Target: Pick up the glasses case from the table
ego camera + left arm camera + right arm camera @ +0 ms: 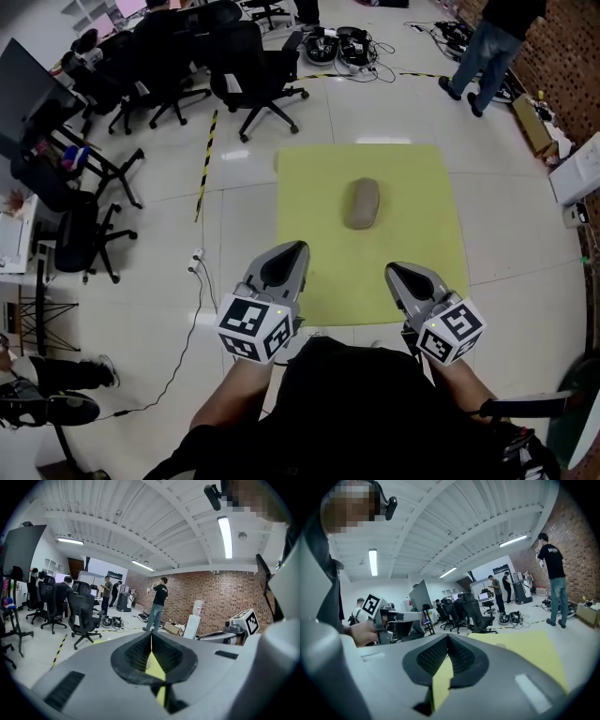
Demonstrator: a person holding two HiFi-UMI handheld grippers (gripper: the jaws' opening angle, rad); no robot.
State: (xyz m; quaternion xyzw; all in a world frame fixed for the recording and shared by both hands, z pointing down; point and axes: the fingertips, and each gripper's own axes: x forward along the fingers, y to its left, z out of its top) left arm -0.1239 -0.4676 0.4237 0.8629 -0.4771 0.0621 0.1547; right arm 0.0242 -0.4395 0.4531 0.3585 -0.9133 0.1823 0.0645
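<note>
We hold our left tongs [298,247] and right tongs [390,270] at the near edge of the yellow bench [309,178], both pressed together and empty, likely staging an approach, since the grey glasses case [362,203] lies mid-bench, well ahead.

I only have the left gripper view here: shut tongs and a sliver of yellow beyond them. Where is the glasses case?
Observer: The head view shows the glasses case lying near the middle of the yellow table, untouched.
Operator: Where are the tongs relative to it?
Observer: The left tongs and right tongs are over the table's near half, with the case ahead, between them.
Operator: Right tongs open?
Observer: No; the right gripper view shows them shut, empty.
</note>
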